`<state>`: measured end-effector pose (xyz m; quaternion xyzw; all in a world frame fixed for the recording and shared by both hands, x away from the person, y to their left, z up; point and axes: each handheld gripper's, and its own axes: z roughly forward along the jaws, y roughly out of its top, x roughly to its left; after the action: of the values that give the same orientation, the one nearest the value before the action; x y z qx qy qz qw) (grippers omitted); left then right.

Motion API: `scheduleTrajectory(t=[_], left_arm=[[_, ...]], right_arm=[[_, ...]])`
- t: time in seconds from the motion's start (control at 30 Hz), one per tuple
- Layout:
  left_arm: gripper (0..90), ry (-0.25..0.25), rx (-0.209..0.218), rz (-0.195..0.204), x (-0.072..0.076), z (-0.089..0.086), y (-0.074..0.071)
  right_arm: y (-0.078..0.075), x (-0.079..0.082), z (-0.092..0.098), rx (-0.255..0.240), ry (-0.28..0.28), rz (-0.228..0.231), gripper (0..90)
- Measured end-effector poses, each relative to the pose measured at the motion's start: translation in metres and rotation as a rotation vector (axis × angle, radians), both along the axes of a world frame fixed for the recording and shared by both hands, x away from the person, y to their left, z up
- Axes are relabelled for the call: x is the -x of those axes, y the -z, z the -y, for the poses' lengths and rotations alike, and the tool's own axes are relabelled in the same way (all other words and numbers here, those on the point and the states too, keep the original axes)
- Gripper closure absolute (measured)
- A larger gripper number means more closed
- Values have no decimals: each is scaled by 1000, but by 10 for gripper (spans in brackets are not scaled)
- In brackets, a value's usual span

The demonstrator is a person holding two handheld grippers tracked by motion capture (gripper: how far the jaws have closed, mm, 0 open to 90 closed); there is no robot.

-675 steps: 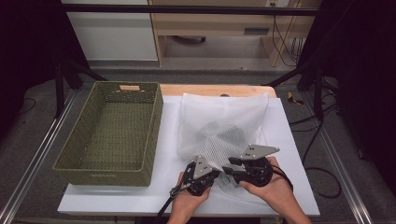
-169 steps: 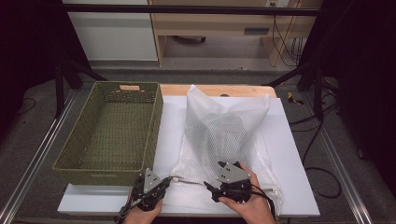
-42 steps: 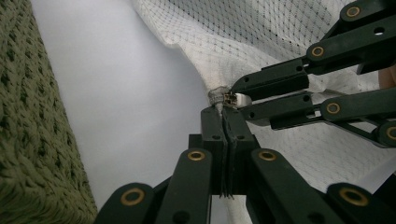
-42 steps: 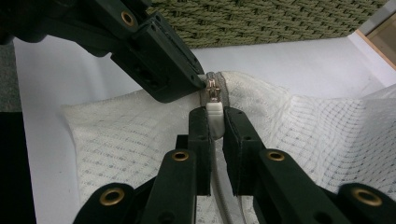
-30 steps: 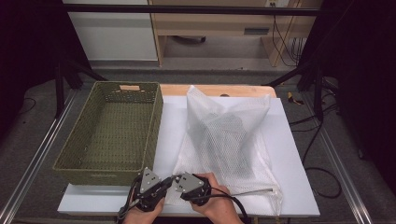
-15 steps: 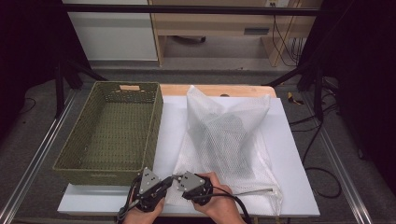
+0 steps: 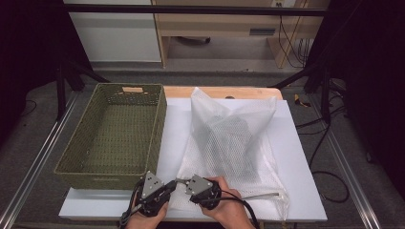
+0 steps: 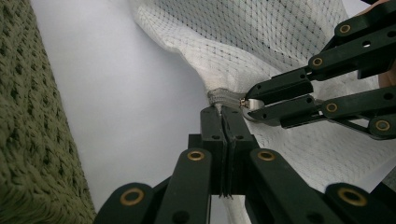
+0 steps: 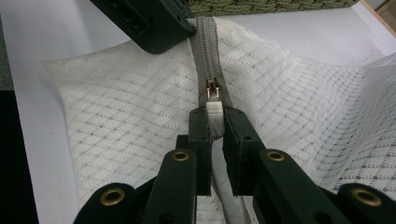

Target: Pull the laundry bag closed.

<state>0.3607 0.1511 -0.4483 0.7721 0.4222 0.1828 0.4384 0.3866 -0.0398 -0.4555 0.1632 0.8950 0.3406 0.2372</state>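
A white mesh bag (image 7: 234, 143) with dark clothing inside lies on the white table (image 7: 176, 129). A grey zipper (image 9: 205, 42) runs along the bag's near edge. At its near-left corner both grippers meet. My left gripper (image 8: 222, 116) is shut on the grey end of the zipper tape (image 8: 224, 97). My right gripper (image 9: 215, 119) is shut on the white pull tab (image 9: 214, 112), and the metal slider (image 9: 212, 88) sits just beyond its jaws. In the high view the left gripper (image 7: 174, 183) and right gripper (image 7: 184, 182) point at each other, nearly touching.
A green woven basket (image 7: 95, 167) stands on the left of the table, close beside the left gripper. A wooden strip (image 7: 224, 90) edges the table's far side. Bare white table lies between basket and bag and to the bag's right.
Since 5.6 s ago my right gripper has moved left along the bag's near edge, up to the left gripper. Over the last second nothing has visibly moved.
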Motion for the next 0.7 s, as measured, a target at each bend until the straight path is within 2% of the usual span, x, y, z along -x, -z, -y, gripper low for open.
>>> scheduleTrajectory(t=[0.27, 0.7], left_arm=[[890, -1, 6, -1, 0, 0, 1], [891, -3, 14, 6, 2, 0, -1]], right_arm=[[-1, 0, 0, -6, 15, -15, 819], [-9, 3, 10, 52, 15, -24, 820]])
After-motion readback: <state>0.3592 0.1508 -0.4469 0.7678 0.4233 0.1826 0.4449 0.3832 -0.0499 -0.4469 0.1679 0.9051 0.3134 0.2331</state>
